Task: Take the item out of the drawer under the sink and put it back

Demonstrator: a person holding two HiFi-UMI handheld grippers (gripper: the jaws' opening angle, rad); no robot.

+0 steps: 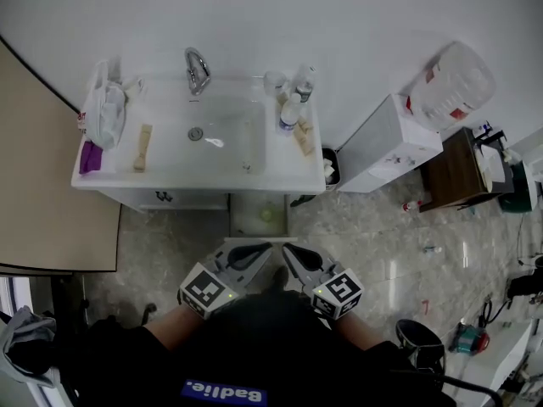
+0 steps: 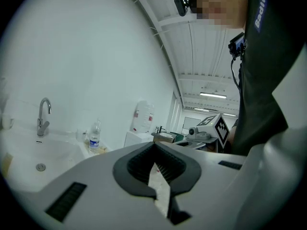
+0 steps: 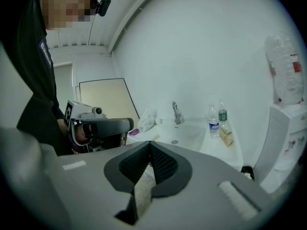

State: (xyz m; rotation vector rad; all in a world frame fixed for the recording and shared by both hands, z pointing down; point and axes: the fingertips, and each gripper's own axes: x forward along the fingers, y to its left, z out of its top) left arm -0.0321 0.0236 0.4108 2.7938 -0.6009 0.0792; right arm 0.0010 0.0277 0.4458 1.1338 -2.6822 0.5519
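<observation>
In the head view a narrow drawer (image 1: 246, 219) stands pulled out under the white sink counter (image 1: 170, 181). A small pale green item (image 1: 266, 214) lies inside it. My left gripper (image 1: 263, 248) and right gripper (image 1: 288, 251) are side by side just in front of the drawer's front edge, tips pointing at it. Both are shut with nothing between the jaws. In the left gripper view the left gripper (image 2: 154, 150) has its jaws together and empty. The right gripper (image 3: 149, 147) looks the same in its own view. Neither gripper view shows the drawer.
On the counter are a faucet (image 1: 196, 68), several bottles (image 1: 290, 113), a white plastic bag (image 1: 106, 113) and a wooden brush (image 1: 142, 147). A white cabinet (image 1: 390, 142) with a big water jug (image 1: 454, 83) stands to the right. A beige panel (image 1: 42, 185) is at the left.
</observation>
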